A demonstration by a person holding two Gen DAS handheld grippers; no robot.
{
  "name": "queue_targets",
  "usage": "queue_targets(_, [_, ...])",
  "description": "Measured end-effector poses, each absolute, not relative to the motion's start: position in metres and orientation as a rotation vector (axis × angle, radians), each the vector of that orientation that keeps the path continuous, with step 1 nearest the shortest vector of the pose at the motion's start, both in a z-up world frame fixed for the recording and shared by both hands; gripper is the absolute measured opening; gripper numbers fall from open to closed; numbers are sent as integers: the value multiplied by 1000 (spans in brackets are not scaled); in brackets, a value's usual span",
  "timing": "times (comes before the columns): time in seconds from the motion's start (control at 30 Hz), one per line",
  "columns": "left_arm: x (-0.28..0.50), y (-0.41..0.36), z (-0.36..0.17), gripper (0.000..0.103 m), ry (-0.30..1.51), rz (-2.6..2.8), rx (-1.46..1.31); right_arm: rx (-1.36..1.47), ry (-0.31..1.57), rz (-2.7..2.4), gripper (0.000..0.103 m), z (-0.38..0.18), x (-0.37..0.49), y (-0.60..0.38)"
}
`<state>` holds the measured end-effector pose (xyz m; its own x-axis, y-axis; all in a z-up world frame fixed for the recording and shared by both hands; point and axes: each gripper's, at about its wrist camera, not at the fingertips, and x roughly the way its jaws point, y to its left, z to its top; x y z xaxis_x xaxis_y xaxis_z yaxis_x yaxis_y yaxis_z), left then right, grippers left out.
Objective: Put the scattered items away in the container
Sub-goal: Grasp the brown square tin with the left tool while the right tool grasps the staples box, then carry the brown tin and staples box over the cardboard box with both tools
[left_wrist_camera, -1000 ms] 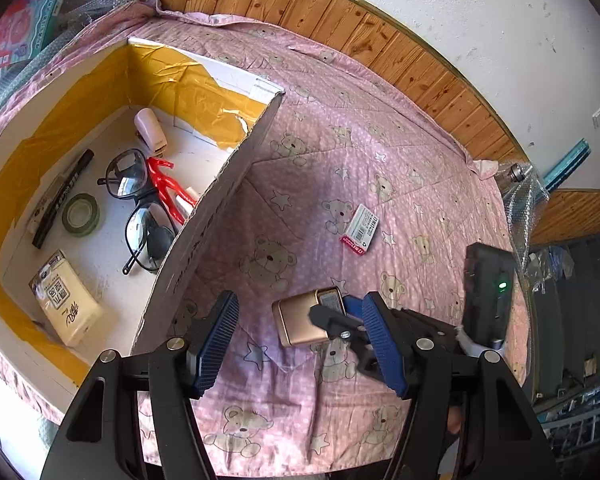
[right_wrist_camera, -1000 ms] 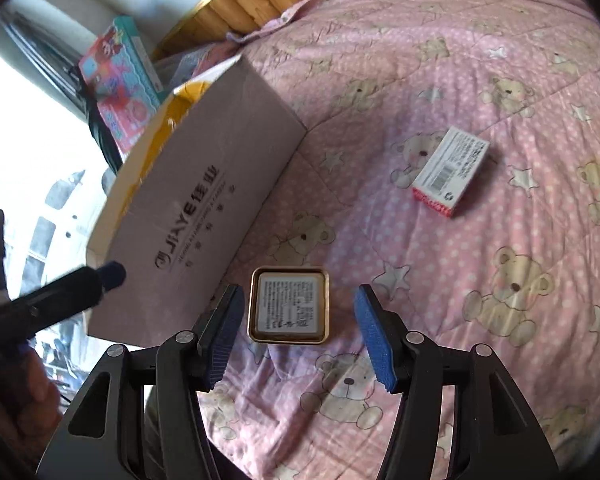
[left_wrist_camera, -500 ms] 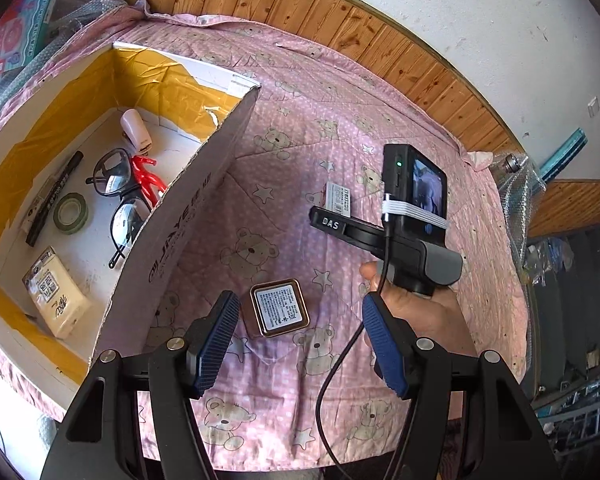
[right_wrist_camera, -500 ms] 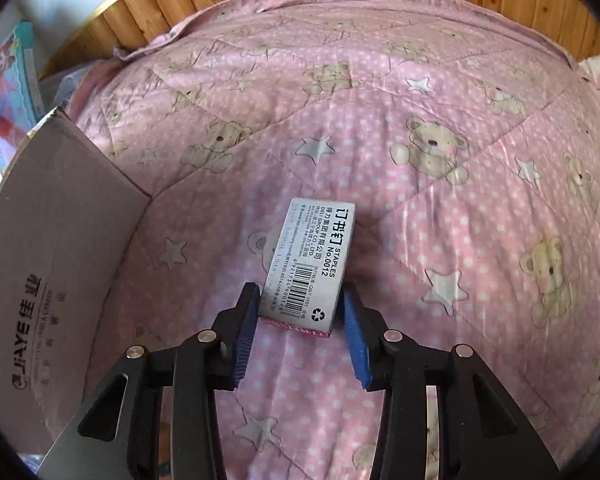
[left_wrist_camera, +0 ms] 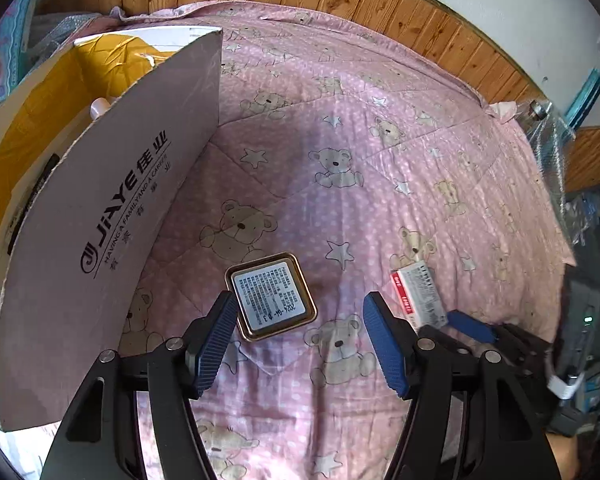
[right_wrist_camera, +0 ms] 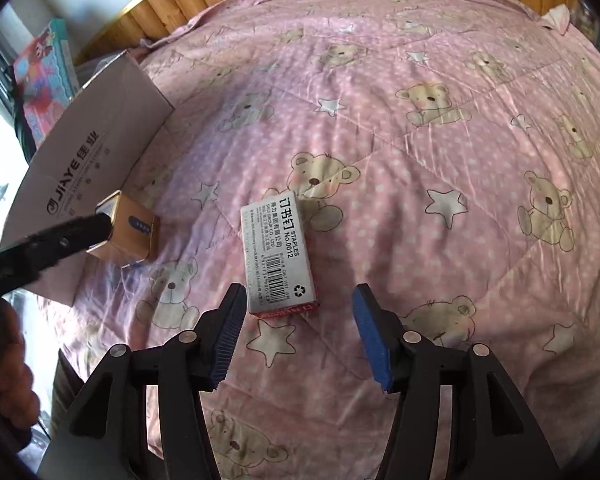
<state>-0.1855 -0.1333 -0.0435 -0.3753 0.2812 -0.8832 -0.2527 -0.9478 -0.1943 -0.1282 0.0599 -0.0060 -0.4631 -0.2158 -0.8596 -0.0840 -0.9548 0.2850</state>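
Since half a second ago the right gripper (right_wrist_camera: 296, 334) has released the staples (right_wrist_camera: 278, 254) and gapes over it. The left gripper (left_wrist_camera: 298, 338), open too, now straddles the tin (left_wrist_camera: 271, 300) near the box (left_wrist_camera: 100, 216), probably to lift it in.

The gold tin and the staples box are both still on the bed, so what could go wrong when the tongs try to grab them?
1. The gold tin lies off-centre, close against one finger of the open left tongs; closing might push it sideways rather than grip it.
2. The staples box lies only partly between the open right tongs, so a pinch at its end might slip.
3. The cardboard box has a tall flap that a carried item could hit.
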Motion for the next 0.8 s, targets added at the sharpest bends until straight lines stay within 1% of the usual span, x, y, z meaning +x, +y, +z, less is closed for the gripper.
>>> queue_targets(0.07, [-188,-131,-54,66,13,2392,-1527,1561,-422,-2591,59,-3,-129,56])
queue_targets(0.1, [-189,-133,-57,56,26,2417,-1500,1555,-398,-2589,59,-2,-129,53])
queue_targets(0.2, [-185,-146,-59,54,50,2441,-1405,1531,-333,-2593,59,3,-127,50])
queue_targets(0.23, [-183,-152,-59,54,55,2449,-1394,1522,-306,-2597,60,4,-129,49])
queue_targets(0.37, [-181,-160,-59,55,16,2447,-1399,1542,-227,-2585,62,-3,-141,46])
queue_targets(0.47, [-187,-148,-70,57,39,2445,-1453,1571,-143,-2591,62,-13,-149,42])
queue_targets(0.5, [-189,-146,-76,55,43,2445,-1487,1560,-129,-2599,61,-14,-149,43])
queue_targets(0.53, [-191,-146,-82,54,33,2444,-1524,1558,-112,-2605,47,-13,-148,43])
queue_targets(0.57, [-191,-147,-84,54,11,2452,-1528,1565,-104,-2609,40,-13,-149,44])
queue_targets(0.63, [-189,-146,-82,53,37,2465,-1524,1554,-171,-2598,40,-11,-147,50])
queue_targets(0.8, [-182,-143,-74,53,48,2483,-1511,1516,-219,-2610,39,1,-135,52])
